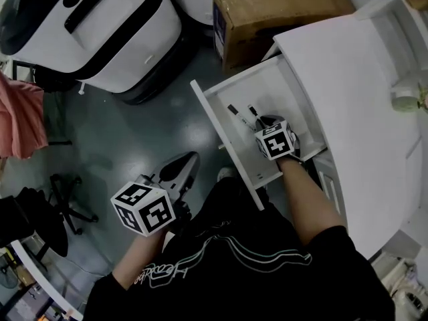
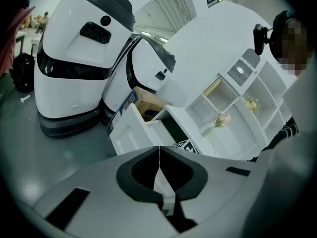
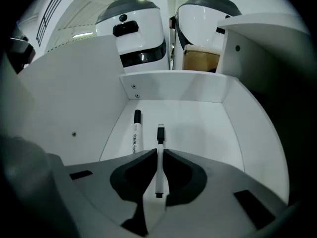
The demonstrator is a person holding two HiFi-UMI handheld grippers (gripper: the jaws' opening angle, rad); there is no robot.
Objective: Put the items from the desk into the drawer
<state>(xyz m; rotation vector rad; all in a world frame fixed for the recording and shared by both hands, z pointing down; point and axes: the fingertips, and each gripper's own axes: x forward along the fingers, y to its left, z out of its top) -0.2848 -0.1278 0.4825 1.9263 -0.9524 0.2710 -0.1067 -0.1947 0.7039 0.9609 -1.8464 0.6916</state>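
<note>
The white drawer (image 1: 221,126) stands pulled out from the desk (image 1: 354,92). My right gripper (image 1: 265,123) reaches into it, shut on a white marker (image 3: 160,142) with a black cap that points toward the drawer's back wall. In the head view that marker (image 1: 253,112) sticks out ahead of the jaws. A second white marker (image 3: 136,131) lies loose on the drawer floor (image 3: 198,128) just left of it, also seen as the left-hand marker (image 1: 235,112). My left gripper (image 2: 159,151) is shut with nothing in it, held low over the floor by the person's knee (image 1: 189,161).
Two large white-and-black machines (image 1: 93,25) stand on the grey floor beyond the drawer. A cardboard box (image 1: 274,12) sits behind the drawer's far end. A white shelf unit with a small flower vase (image 2: 220,120) rises behind the desk. A black chair base (image 1: 63,202) is at left.
</note>
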